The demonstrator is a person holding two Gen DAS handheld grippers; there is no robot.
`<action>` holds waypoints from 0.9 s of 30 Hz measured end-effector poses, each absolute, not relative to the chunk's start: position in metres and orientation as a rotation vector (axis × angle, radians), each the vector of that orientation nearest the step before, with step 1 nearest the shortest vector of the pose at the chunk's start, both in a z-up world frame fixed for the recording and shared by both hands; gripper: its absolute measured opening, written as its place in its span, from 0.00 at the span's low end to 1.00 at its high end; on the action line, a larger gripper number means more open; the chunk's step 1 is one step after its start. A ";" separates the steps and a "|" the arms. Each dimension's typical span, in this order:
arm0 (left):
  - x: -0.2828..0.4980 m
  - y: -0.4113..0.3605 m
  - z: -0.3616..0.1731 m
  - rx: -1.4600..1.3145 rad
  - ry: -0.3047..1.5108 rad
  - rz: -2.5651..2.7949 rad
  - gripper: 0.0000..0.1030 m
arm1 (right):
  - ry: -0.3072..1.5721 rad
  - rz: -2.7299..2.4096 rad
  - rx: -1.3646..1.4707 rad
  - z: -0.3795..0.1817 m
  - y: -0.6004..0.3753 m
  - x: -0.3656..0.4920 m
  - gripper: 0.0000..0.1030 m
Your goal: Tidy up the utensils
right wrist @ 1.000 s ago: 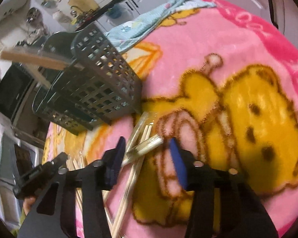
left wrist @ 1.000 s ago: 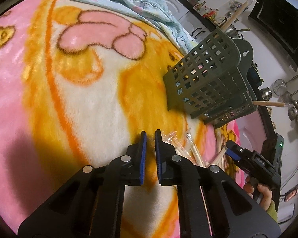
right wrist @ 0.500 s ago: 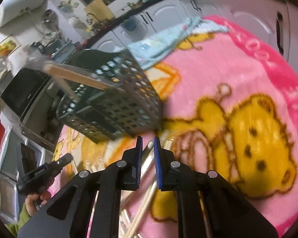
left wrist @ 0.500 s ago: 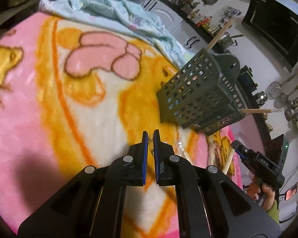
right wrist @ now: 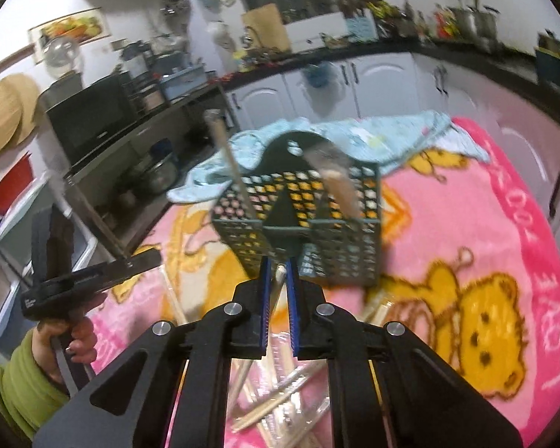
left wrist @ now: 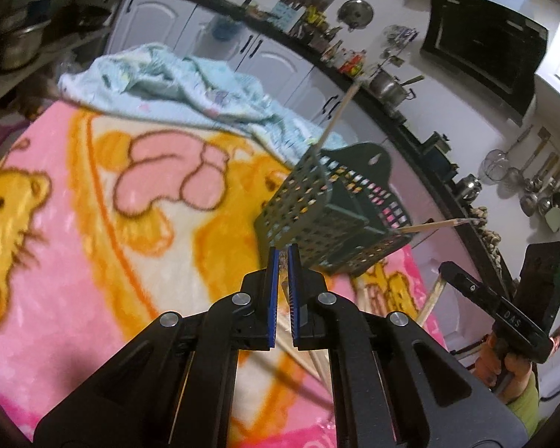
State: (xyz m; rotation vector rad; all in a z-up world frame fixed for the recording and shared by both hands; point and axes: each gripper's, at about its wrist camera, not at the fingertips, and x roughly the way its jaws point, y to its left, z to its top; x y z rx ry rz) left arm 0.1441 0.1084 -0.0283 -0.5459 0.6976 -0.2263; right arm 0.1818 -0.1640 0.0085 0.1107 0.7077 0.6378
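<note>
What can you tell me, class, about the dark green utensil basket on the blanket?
The utensil basket looks like dark green plastic with square-holed lattice walls, a divider making compartments, and a rounded back tab with a hanging hole. It stands on the pink blanket. Wooden sticks lean out of it.

Dark green perforated caddy [right wrist: 310,224] upright on the blanket, wooden sticks [right wrist: 226,156] leaning out of its compartments. More chopsticks [right wrist: 276,403] loose, some wrapped, just in front.
</note>
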 end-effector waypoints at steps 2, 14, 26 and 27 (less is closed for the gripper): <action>0.142 0.106 -0.022 -0.540 0.682 -0.236 0.02 | 0.695 0.656 0.097 0.016 -0.157 0.178 0.07; 0.131 0.088 0.027 -0.499 0.582 -0.310 0.02 | 0.609 0.734 0.032 0.054 -0.132 0.156 0.06; 0.133 0.067 0.073 -0.446 0.504 -0.372 0.02 | 0.534 0.732 0.019 0.085 -0.132 0.154 0.06; 0.134 0.066 0.077 -0.445 0.496 -0.375 0.02 | 0.526 0.730 0.019 0.089 -0.132 0.154 0.06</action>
